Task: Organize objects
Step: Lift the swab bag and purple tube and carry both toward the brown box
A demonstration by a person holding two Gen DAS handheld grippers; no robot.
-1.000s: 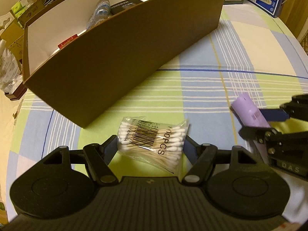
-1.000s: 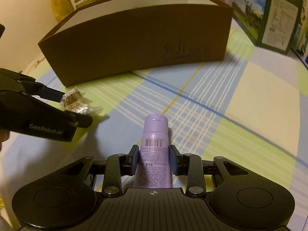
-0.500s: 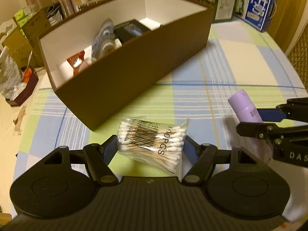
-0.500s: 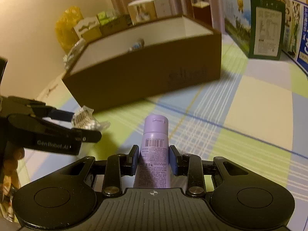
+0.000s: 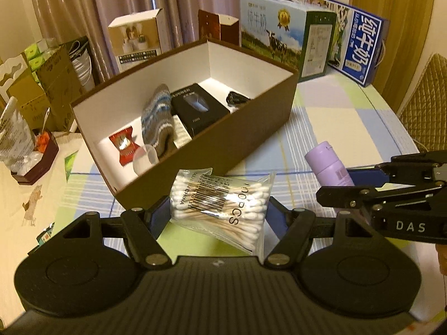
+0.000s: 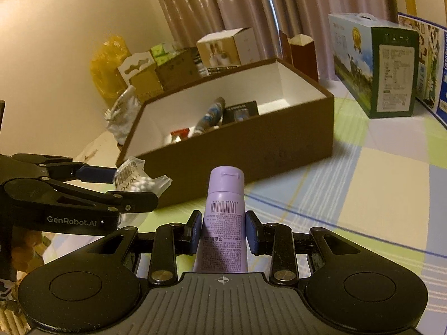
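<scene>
Left wrist view: the left gripper [image 5: 218, 212] has its two blue-padded fingers pressed against either end of a clear packet of cotton swabs [image 5: 220, 206], holding it clamped above a checked tablecloth [image 5: 335, 117]. Just ahead of the packet stands an open brown box [image 5: 223, 150] with a white inside. In the box, from the near left end to the far right, lie a red sweet wrapper [image 5: 124, 145], a small clear cup [image 5: 145, 160], a striped knitted sock [image 5: 157, 120], a black carton [image 5: 199, 109] and a small dark item that is hard to make out. To the right of the left gripper, the right gripper [image 5: 352, 180] comes in from the side, closed on a lilac tube [image 5: 329, 164]. Beyond the box stand milk cartons [image 5: 285, 36].

Right wrist view: the right gripper [image 6: 223, 231] clamps the lilac tube [image 6: 223, 217] between its blue pads, cap pointing forward, raised above the tablecloth [image 6: 385, 184]. The brown box [image 6: 251, 145] sits straight ahead. To the left, the left gripper [image 6: 123, 184] holds the swab packet [image 6: 137, 181] just before the box's near corner
</scene>
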